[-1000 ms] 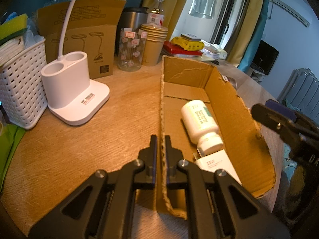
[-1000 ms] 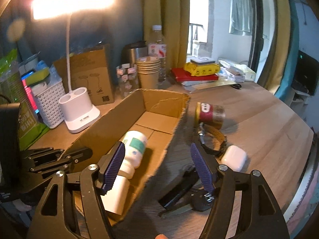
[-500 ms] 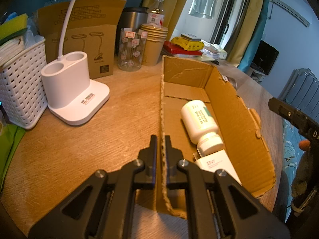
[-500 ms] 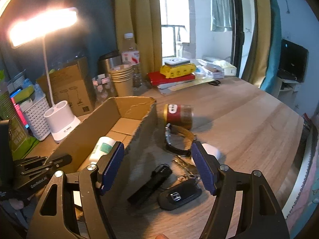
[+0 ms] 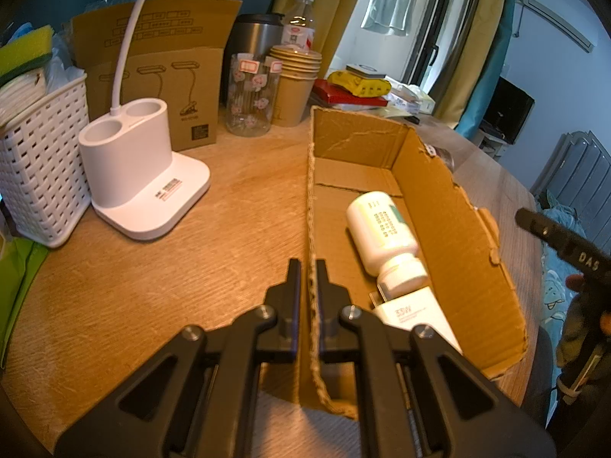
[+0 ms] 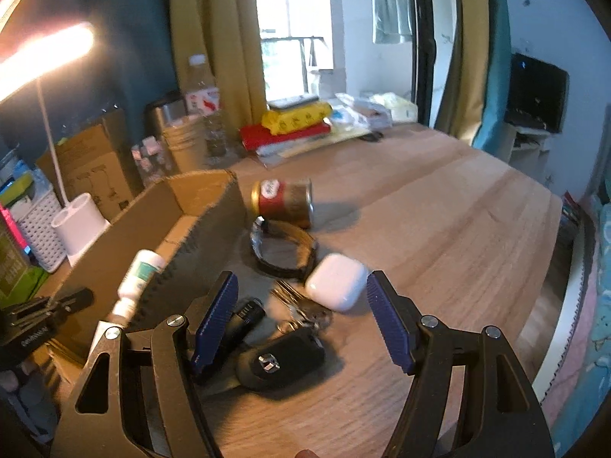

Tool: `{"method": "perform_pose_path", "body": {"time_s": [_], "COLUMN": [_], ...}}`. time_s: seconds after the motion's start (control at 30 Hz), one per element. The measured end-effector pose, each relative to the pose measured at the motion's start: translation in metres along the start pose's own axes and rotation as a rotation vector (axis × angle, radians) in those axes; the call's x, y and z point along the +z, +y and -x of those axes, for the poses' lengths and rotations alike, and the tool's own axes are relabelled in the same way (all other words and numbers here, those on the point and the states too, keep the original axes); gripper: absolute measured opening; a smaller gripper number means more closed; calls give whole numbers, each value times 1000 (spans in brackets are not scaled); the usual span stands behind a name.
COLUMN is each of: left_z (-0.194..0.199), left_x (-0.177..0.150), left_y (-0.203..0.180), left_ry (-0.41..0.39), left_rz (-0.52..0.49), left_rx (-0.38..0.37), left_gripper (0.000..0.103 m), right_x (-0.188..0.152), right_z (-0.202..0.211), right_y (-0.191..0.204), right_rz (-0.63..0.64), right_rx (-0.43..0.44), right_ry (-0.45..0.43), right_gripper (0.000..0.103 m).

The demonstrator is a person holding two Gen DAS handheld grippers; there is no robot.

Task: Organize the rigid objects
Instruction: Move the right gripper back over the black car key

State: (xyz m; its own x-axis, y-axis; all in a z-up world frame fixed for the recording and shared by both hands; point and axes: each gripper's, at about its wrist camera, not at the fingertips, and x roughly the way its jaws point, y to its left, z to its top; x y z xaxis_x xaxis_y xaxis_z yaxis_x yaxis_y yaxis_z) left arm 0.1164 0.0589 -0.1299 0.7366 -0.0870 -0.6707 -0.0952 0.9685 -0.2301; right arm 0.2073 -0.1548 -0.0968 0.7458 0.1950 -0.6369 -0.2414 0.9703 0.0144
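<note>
- Left wrist view: the left gripper [image 5: 308, 278] is clenched on the near left wall of the cardboard box [image 5: 454, 236], one finger inside and one outside. In the box lie a white pill bottle [image 5: 382, 231] on its side and, touching its cap, a white charger block [image 5: 414, 315]. The right gripper's black body [image 5: 561, 242] shows at the right edge, beyond the box.
- Against the earlier frame, the left gripper's grip and the box are unchanged; the right gripper's body sits further right.
- Right wrist view: the right gripper [image 6: 301, 311] is released, its jaws wide and holding nothing, above the white earbud case [image 6: 336, 280], keys [image 6: 301, 311], black car key fob [image 6: 282, 355] and small black flashlight [image 6: 242, 318]. A watch [image 6: 284, 248] and a tipped red can [image 6: 284, 202] lie further back, beside the box.
- Earlier this view faced the box's inside; now it faces the loose items on the table [image 6: 439, 221].
</note>
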Motion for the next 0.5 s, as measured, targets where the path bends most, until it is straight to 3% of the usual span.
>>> {"method": "perform_pose_path", "body": {"time_s": [0.5], "left_z": [0], "left_x": [0], "left_y": [0], "left_ry": [0], "left_rz": [0], "left_rx": [1], "left_gripper": [7], "right_x": [-24], "right_z": [-24], "right_y": [16], "right_rz": [55], "right_rx": [-7], "right_ry": [108], "right_gripper": [73]}}
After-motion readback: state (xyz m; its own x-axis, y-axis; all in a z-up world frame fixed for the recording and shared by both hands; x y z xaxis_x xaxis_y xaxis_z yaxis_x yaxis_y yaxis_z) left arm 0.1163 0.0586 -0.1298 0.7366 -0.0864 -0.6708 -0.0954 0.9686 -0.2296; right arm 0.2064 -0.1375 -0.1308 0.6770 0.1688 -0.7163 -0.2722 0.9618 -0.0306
